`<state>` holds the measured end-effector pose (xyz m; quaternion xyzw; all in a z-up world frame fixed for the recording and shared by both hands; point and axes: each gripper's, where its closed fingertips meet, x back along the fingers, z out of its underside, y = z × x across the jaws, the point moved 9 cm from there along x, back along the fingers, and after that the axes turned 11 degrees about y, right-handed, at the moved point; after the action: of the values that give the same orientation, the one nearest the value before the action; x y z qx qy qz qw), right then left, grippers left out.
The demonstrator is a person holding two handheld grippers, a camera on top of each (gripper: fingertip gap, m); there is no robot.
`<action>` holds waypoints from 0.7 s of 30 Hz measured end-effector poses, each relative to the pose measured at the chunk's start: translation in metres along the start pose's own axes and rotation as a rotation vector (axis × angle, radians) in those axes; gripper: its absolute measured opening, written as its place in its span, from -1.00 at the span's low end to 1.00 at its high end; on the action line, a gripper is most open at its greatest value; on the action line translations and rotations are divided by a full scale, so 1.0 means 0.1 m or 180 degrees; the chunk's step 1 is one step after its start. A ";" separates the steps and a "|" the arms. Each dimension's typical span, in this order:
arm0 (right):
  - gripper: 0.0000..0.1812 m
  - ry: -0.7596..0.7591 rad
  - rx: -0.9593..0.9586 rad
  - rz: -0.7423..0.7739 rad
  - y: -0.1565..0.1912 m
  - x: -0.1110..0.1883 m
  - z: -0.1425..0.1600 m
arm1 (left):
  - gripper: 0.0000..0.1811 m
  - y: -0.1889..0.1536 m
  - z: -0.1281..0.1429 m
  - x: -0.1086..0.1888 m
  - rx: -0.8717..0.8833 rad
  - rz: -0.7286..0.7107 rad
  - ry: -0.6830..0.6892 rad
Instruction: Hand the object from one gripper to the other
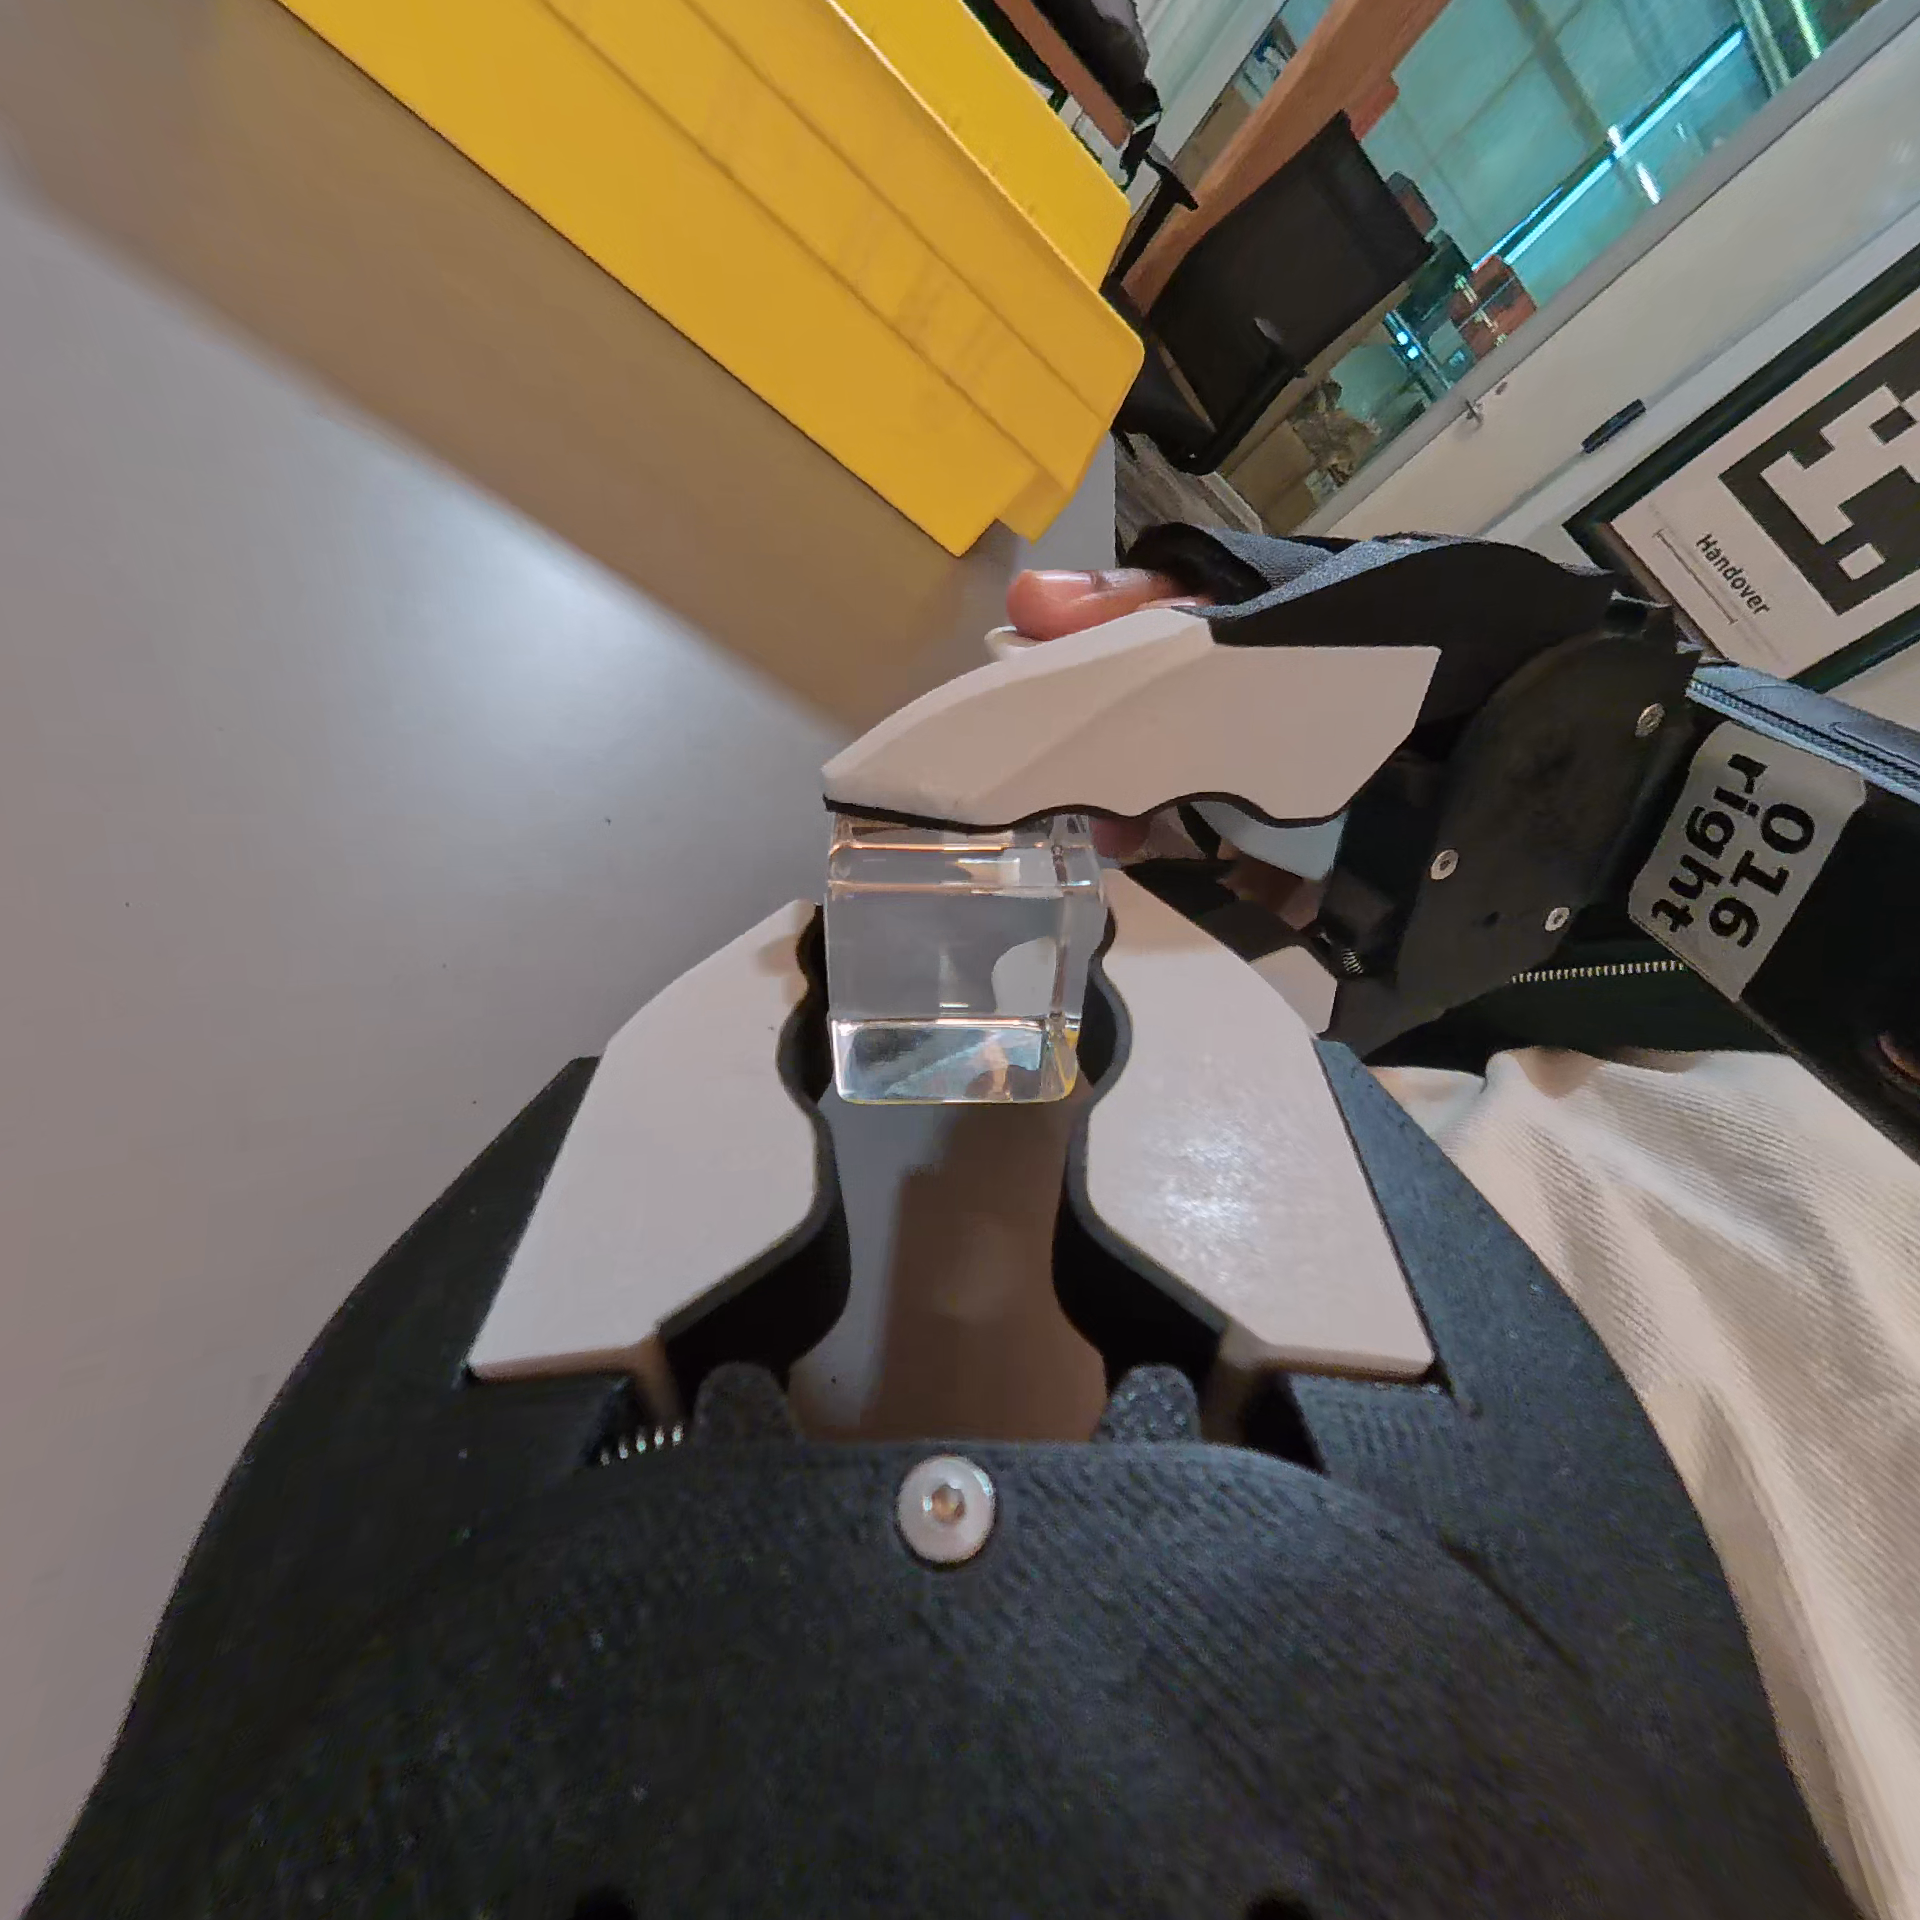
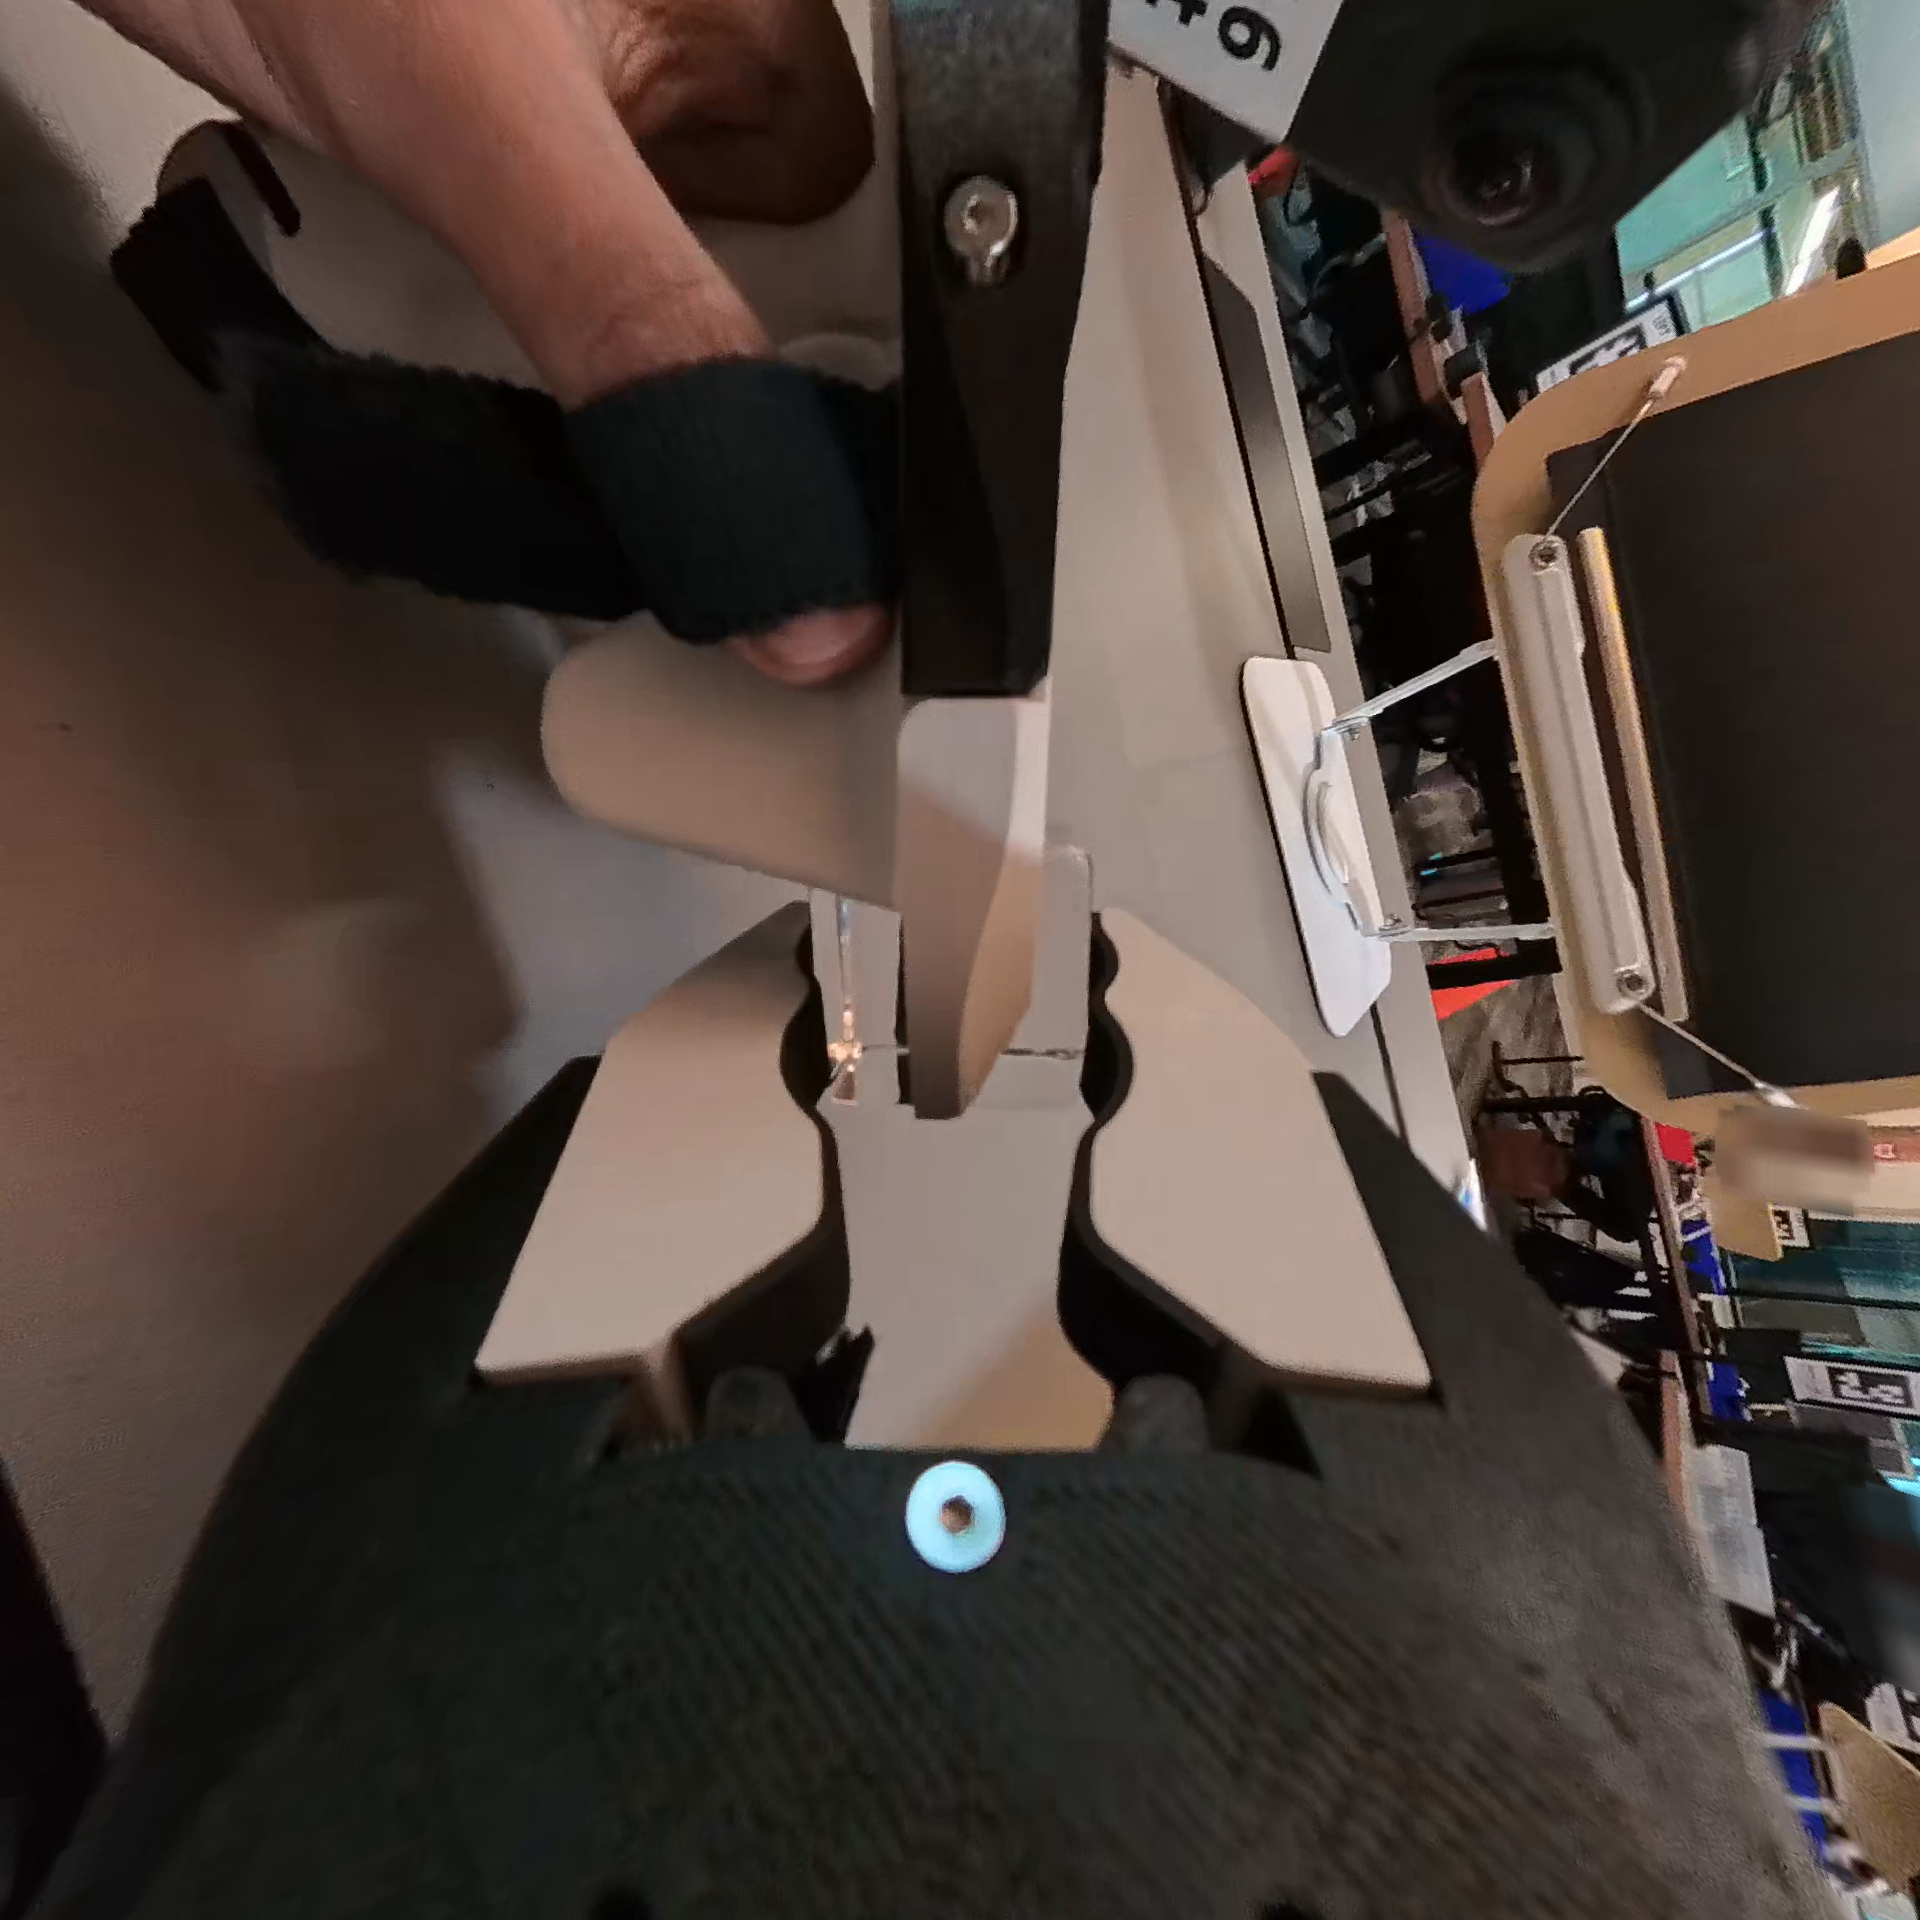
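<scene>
A clear acrylic cube [image 1: 951, 987] is held in the air between both grippers. In the left wrist view my left gripper [image 1: 956, 935] is shut on the cube, one fingertip on each side. The right gripper comes in from the right, and its near finger [image 1: 1091, 717] lies flat on the cube's far face; its other finger is hidden. In the right wrist view my right gripper [image 2: 951, 997] is shut on the same cube [image 2: 1065, 956], and a finger of the left gripper [image 2: 727, 769] crosses the cube from above. A hand in black straps holds each tool.
Stacked yellow bins [image 1: 779, 208] stand on the pale table [image 1: 260, 727] beyond the cube. A framed sign with a black-and-white marker [image 1: 1818, 468] is at the right. A white pad with a clear stand [image 2: 1320, 831] and a black box in a wooden frame [image 2: 1766, 675] are nearby. The tips of both grippers are at nearly the same place.
</scene>
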<state>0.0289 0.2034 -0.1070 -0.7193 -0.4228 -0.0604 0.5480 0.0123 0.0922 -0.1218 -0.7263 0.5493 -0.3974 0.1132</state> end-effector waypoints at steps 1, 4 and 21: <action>-0.47 -0.0050 0.0013 0.0043 -0.01 0.00 0.00 | -0.50 0.00 0.00 0.01 -0.0009 0.0002 -0.0013; -0.06 -0.0246 -0.0110 0.0188 -0.08 0.01 0.03 | -0.50 0.00 -0.02 0.03 -0.0034 -0.0003 -0.0075; -0.04 -0.1364 -0.3210 -0.1881 -0.49 -0.17 0.50 | -0.51 -0.19 -0.13 0.26 -0.2308 -0.3067 0.0762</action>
<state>-0.0340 0.2383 -0.1000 -0.7383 -0.6240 -0.2560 0.0039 0.0182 0.0798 -0.0900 -0.8355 0.2683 -0.2705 -0.3960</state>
